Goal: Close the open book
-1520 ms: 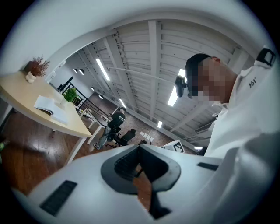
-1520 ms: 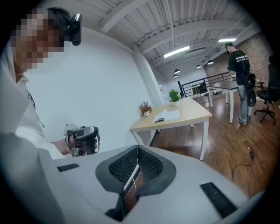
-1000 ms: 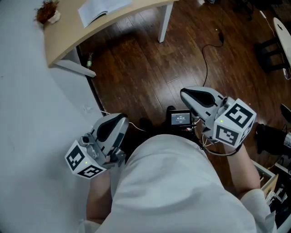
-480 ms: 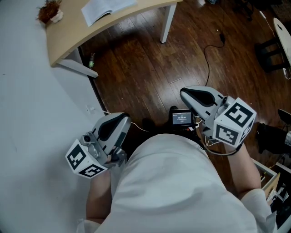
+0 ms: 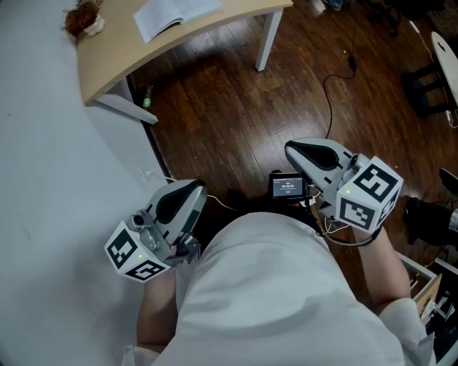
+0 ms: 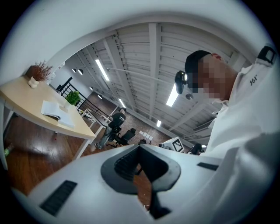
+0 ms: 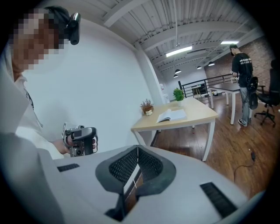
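1. On the worktop [image 5: 107, 50], toward the end w/ the white leg [image 5: 266, 39]: open book [image 5: 175, 14], lying flat, pages up.
2. At the worktop's wall-side corner: small pot w/ dried twigs [image 5: 84, 17], apart from the book.
3. At the worktop's far edge, beyond the book: green plant [image 7: 177, 94], seen in the right gripper view.
4. Left gripper [image 5: 195, 191]: well short of the worktop, over the wood floor [image 5: 229, 107], close to the person's body. Fingers [image 6: 124, 164] pressed together, nothing btwn them.
5. Right gripper [image 5: 290, 148]: also well away from the worktop. Fingers [image 7: 124, 165] closed tip to tip, empty.
6. White wall [image 5: 43, 214] runs along the worktop's left side.
7. Black cable [image 5: 325, 93] on the floor, right of the worktop's leg.
8. Small lit screen [image 5: 286, 187] low down btwn the two grippers, well clear of the worktop.
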Available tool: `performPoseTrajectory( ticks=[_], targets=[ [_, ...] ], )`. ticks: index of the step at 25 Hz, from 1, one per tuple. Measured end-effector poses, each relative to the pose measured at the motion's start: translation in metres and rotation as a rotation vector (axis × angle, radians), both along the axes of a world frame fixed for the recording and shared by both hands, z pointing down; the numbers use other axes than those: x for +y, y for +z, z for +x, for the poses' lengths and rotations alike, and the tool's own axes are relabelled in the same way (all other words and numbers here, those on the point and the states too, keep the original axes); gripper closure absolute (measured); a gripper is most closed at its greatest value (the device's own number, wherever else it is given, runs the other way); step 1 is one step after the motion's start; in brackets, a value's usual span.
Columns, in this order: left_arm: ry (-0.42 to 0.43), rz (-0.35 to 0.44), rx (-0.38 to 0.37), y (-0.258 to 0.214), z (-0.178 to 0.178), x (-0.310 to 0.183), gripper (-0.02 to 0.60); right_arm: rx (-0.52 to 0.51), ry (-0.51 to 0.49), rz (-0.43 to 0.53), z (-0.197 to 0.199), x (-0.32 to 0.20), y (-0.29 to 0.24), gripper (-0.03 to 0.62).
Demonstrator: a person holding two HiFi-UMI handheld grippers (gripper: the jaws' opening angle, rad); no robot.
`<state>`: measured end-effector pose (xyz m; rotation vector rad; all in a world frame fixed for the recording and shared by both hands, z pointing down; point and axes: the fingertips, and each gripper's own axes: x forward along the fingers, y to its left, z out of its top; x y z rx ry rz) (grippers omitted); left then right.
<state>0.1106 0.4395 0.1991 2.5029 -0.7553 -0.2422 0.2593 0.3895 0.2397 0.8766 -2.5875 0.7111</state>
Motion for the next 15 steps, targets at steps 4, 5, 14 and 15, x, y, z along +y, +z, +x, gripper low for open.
performPoseTrajectory(
  ticks=[4, 5, 14, 15],
  targets=[
    [-0.006, 0.003, 0.002, -0.002, -0.005, 0.0, 0.584, -0.001, 0.004, 0.002, -0.005, -0.002, -0.001, 0.591],
    [-0.007, 0.004, 0.003, -0.003, -0.006, 0.0, 0.584, -0.001, 0.003, 0.002, -0.006, -0.002, -0.001, 0.591],
    [-0.027, 0.004, 0.012, -0.004, -0.012, -0.002, 0.584, -0.002, -0.019, -0.008, -0.017, -0.003, 0.004, 0.591],
    [-0.028, 0.002, 0.012, -0.003, -0.012, -0.002, 0.584, -0.003, -0.022, -0.01, -0.018, -0.004, 0.004, 0.591]
  ],
)
